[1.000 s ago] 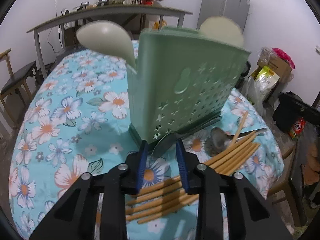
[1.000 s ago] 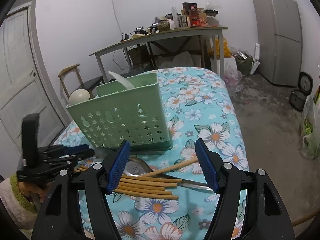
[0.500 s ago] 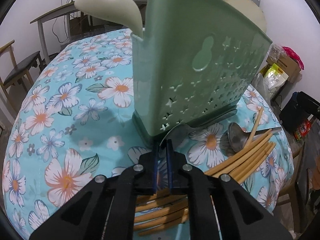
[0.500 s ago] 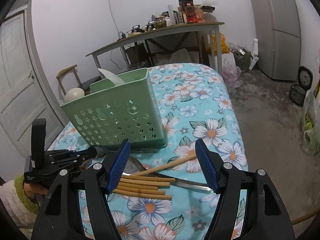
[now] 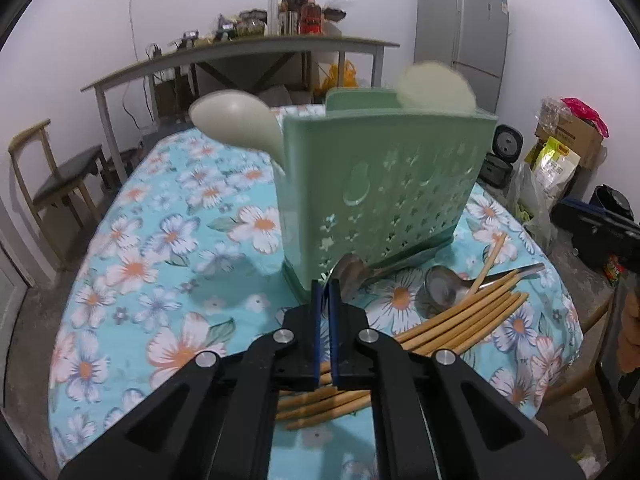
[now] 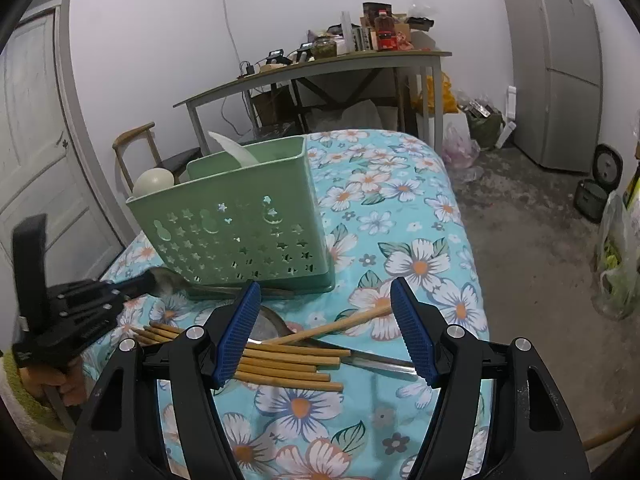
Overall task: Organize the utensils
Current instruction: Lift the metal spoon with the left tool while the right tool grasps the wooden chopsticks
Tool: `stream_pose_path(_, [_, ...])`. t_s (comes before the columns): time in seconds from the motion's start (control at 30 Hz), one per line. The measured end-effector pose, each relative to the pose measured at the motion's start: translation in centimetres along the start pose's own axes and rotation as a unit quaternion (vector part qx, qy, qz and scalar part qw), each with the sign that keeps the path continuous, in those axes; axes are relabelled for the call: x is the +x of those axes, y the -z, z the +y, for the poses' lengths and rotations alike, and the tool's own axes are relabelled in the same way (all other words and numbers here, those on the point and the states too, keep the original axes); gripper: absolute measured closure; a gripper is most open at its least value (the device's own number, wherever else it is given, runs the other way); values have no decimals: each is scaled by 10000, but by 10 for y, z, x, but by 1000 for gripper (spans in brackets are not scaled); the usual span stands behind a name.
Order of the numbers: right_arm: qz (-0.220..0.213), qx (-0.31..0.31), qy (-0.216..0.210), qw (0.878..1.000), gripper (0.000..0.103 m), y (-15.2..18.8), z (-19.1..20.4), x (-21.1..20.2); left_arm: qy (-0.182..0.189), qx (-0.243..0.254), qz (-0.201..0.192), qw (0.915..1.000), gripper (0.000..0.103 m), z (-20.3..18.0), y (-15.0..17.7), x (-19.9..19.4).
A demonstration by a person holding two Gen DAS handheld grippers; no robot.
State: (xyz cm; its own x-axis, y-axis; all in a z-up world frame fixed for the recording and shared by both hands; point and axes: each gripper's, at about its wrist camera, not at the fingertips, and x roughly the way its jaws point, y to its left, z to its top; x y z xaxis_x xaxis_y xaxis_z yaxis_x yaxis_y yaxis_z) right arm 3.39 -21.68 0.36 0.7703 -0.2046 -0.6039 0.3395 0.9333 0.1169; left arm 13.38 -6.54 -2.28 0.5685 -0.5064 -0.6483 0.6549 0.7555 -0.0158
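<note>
A green perforated utensil holder [image 5: 380,184] stands on the flowered tablecloth [image 5: 168,240] with two white ladles [image 5: 232,120] inside. At its base lies a metal spoon [image 5: 350,274]. My left gripper [image 5: 326,286] is shut on the rim of that spoon's bowl; the right wrist view shows the same grip [image 6: 138,284] on the spoon [image 6: 170,280]. A second metal spoon [image 5: 440,288] lies under a bundle of wooden chopsticks [image 5: 460,316]. My right gripper [image 6: 326,328] hangs open above the chopsticks [image 6: 288,364], touching none of them.
One chopstick [image 6: 336,324] lies crosswise over the bundle. The table's rounded edge [image 6: 476,280] drops to a concrete floor on the right. A wooden chair [image 5: 52,184], a cluttered grey side table [image 5: 240,52] and a fridge [image 5: 460,32] stand beyond.
My left gripper went from open to shut on the spoon's bowl, then drew back and rose a little from the holder's base. My right gripper stayed where it was, still open.
</note>
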Motion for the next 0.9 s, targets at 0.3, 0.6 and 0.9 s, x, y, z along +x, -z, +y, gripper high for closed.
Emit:
stream_pose_path(0.3, [114, -261, -65, 9996, 45, 0, 15, 4, -272, -100, -471, 9985, 102, 16, 1, -48])
stream_pose_path(0.6, [514, -802, -213, 9952, 56, 11, 55, 31, -449, -372, -682, 9960, 102, 39, 12, -80])
stream_pose_path(0.9, [685, -1660, 430, 9828, 56, 32, 106, 64, -406, -636, -716, 9946, 102, 54, 20, -85])
